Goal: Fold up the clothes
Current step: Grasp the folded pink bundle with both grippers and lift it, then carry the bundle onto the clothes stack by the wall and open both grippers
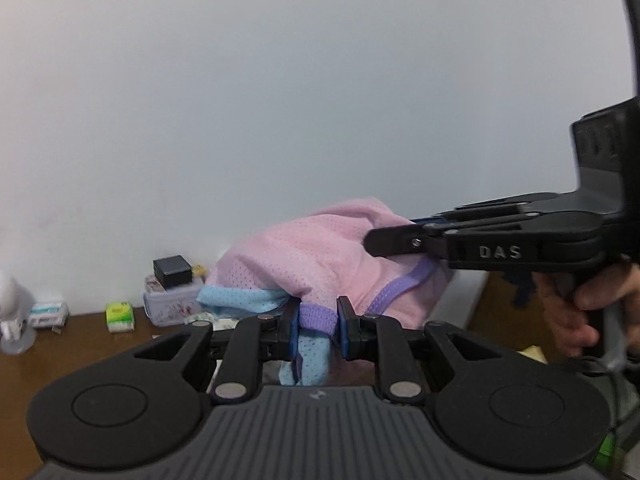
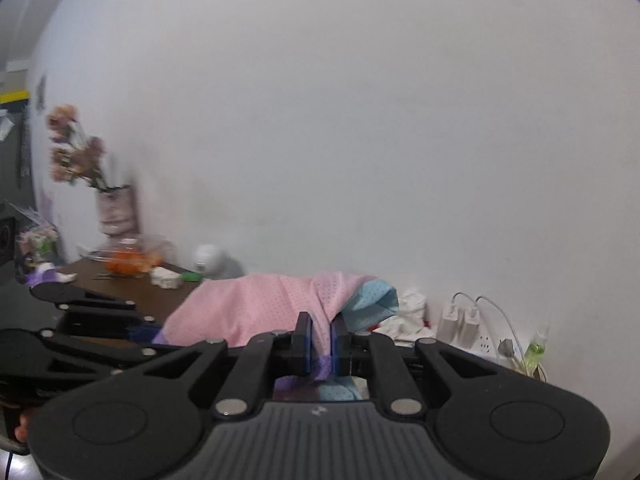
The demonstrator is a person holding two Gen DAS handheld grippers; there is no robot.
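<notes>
Both grippers hold the same garment, lifted clear of the table against the white wall [image 1: 280, 100].

Left gripper [image 1: 318, 326]: jaws pinched on the purple ribbed hem band of the pink mesh garment [image 1: 304, 256]; a light blue panel [image 1: 236, 300] hangs from the same bite, partly below the fingers.

Right gripper [image 2: 320, 344]: jaws pressed nearly together on a gathered fold of pink mesh, purple trim showing just under the pads. In the left view it enters from the right edge, its tip against the cloth's upper right, held by a hand [image 1: 572, 308].

Key relation, as I read it: the garment runs as a sagging span between the two grippers, long axis roughly side to side from one to the other. The bulk lies ahead of and slightly above both fingertips. Neither hand is nearer; each owns one end. My guess is the next move depends on keeping that span taut enough to lay it down flat. Slack in the middle could let it bunch.

Surface: brown wooden table [image 1: 88, 344], mostly below and behind the cloth.

Room: a floral tin [image 1: 172, 304] with a black box [image 1: 172, 270] on top, a green tissue pack [image 1: 119, 314]; a vase of flowers [image 2: 114, 212], a bowl of orange fruit [image 2: 132, 260], a power strip with chargers [image 2: 472, 332]. Clutter sits along the wall, so lay-down room looks limited to the near side.
</notes>
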